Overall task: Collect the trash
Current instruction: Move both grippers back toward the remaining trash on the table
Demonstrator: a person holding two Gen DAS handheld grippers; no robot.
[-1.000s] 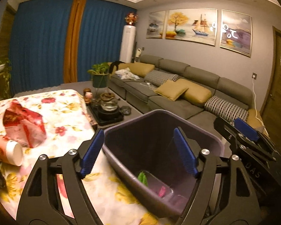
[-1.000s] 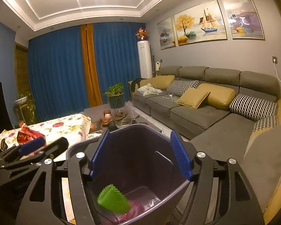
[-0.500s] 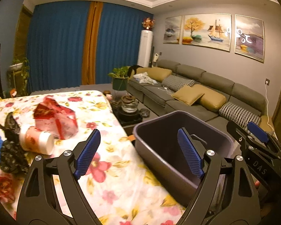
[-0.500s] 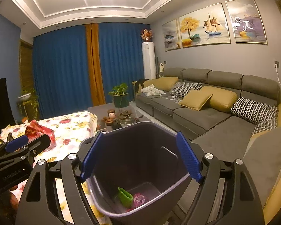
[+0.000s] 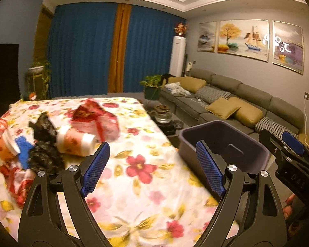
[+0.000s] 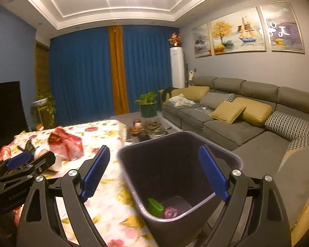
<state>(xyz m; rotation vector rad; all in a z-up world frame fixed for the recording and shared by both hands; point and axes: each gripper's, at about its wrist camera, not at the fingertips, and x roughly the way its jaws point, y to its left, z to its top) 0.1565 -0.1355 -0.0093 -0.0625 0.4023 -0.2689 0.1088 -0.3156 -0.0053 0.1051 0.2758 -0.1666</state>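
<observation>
A dark purple bin (image 5: 224,142) stands at the right edge of the floral-cloth table (image 5: 146,185); in the right wrist view the bin (image 6: 175,164) holds a green piece (image 6: 154,204) and a pink piece (image 6: 170,212). Trash lies on the table's left: a red bag (image 5: 94,119), a paper cup on its side (image 5: 76,142), black wrapping (image 5: 44,144), another cup (image 5: 4,150). My left gripper (image 5: 152,166) is open and empty above the cloth. My right gripper (image 6: 154,173) is open and empty above the bin.
A grey sofa (image 6: 237,119) with yellow cushions runs along the right wall. A low tea table with a glass kettle (image 5: 163,116) and a potted plant (image 6: 147,105) stand beyond the table. Blue curtains are at the back.
My left gripper has swung left from over the bin toward the trash on the table. My right gripper has pulled back slightly; it stays above the bin.
</observation>
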